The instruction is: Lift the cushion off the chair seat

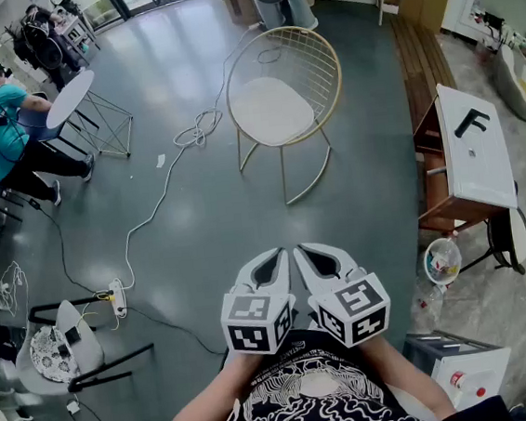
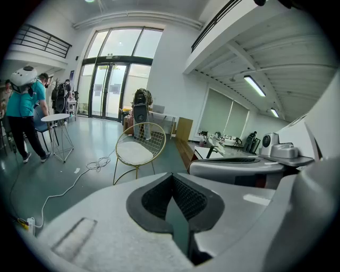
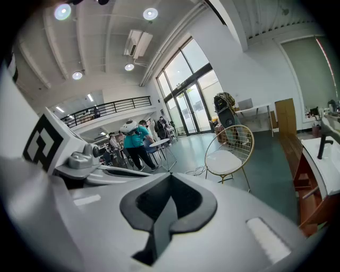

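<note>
The white cushion (image 1: 273, 110) lies on the seat of the gold wire chair (image 1: 318, 64), well apart from both grippers, at about twelve o'clock from them in the head view. The left gripper (image 1: 268, 262) and right gripper (image 1: 319, 257) sit side by side, each clenched on nothing.

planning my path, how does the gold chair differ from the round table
The chair has a gold wire frame and a back; the table has grey wire legs and no back. The chair stands alone; a person is beside the table. Both are white on top.
</note>
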Available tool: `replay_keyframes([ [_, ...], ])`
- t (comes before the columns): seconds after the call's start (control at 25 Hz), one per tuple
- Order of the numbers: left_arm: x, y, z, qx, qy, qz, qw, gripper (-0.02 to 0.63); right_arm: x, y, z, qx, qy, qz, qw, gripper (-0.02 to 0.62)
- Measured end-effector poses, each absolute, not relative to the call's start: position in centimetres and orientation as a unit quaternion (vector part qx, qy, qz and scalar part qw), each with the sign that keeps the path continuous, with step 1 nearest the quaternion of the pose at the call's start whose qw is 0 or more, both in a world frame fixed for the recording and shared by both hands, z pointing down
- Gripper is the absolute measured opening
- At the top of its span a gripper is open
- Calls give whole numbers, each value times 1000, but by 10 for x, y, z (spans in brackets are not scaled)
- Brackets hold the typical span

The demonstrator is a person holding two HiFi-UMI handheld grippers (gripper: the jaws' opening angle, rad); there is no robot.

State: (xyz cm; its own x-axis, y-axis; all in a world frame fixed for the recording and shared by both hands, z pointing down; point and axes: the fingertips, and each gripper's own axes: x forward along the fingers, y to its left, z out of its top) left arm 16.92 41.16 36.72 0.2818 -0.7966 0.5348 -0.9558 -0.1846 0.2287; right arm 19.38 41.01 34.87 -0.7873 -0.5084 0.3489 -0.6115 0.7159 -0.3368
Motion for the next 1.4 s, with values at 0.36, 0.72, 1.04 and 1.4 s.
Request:
replay_keyframes([
  [0.36,177,411,369,754,-580,152,268,-9,203,408,356,304,-913,247,115,-3],
  [0.72,168,406,375,747,-584,142,283,-9,198,403,363,304,-910,256,120,-3],
  [1.04,153,372,389,756,-568,130,299,-9,183,375,374,319,-902,255,139,-3],
  [1.4,118,319,388,777,-533,118,312,-9,144,327,371,351,-888,252,158,-3],
])
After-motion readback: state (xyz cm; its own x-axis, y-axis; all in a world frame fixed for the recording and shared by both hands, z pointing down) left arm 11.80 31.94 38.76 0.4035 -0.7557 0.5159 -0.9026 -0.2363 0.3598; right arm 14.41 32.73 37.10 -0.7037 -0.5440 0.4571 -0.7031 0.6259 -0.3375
